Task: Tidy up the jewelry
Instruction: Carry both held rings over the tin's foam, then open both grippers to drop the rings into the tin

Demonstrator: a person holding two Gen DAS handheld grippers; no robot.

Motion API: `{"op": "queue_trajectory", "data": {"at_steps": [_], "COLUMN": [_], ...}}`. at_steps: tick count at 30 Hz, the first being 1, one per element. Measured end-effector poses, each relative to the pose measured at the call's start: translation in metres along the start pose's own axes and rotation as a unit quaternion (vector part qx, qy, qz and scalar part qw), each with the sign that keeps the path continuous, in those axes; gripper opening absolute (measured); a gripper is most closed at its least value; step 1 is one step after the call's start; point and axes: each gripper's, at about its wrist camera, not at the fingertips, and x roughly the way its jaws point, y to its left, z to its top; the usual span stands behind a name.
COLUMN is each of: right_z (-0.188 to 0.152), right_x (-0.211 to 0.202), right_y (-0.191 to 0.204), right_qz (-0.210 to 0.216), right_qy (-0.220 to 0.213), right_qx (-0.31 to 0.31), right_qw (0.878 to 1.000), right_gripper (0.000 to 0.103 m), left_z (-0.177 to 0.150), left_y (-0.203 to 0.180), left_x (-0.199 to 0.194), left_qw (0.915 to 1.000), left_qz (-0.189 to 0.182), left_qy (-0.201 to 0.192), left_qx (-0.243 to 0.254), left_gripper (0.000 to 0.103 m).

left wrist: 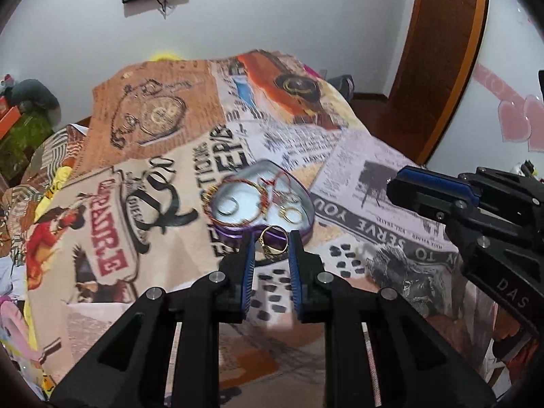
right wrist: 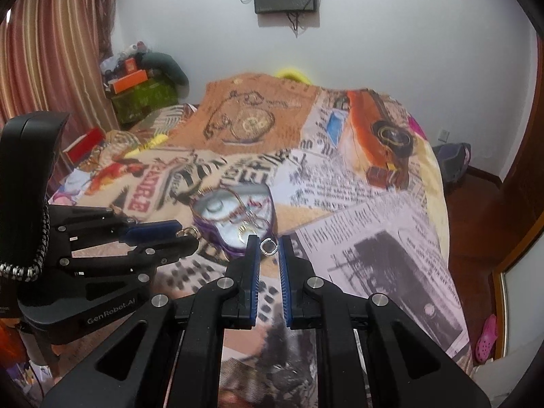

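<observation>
A purple heart-shaped tin [left wrist: 307, 219] lies open on the printed blanket [left wrist: 142, 142]. Inside it are a red-and-gold bangle [left wrist: 217, 219], gold rings [left wrist: 290, 214] and a thin chain. My left gripper [left wrist: 272, 248] hovers just in front of the tin, shut on a gold ring [left wrist: 272, 243] held between its blue pads. My right gripper [right wrist: 268, 248] is shut on a silver ring with a dark stone [right wrist: 268, 247], at the near tip of the tin [right wrist: 204, 222]. Each gripper shows in the other's view: the right gripper [left wrist: 394, 183] right of the tin, the left gripper [right wrist: 188, 234] to its left with the gold ring [right wrist: 188, 231].
The blanket [right wrist: 374, 204] covers a bed that drops off at the right toward a wooden floor [right wrist: 476, 183] and door [left wrist: 442, 51]. A green box with orange items [right wrist: 142, 95] and a striped curtain [right wrist: 51, 51] stand at the far left. A pink shoe [right wrist: 486, 340] lies on the floor.
</observation>
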Motion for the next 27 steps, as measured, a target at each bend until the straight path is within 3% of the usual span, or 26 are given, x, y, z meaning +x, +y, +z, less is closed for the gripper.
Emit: {"op": "queue_trajectory", "data": {"at_steps": [11,27], "right_z": [0.014,0.011], "right_x": [0.005,0.067], "right_y": [0.022,0.012], "right_qz": [0.027,0.049], "right_qy": [-0.021,0.028], "right_qx": [0.008,0.028], "right_qw": [0.999,0.998], "right_gripper": [0.010,0.010], "left_z": [0.007,0.014], "left_y": [0.026,0.043], "left_x": [-0.018,0.038], "left_qw": [0.9991,0.9997], "left_qz": [0.005,-0.007], "left_qy": [-0.037,-0.010], "left_qx": [-0.019,-0.022], "left_gripper": [0.018,0.018]}}
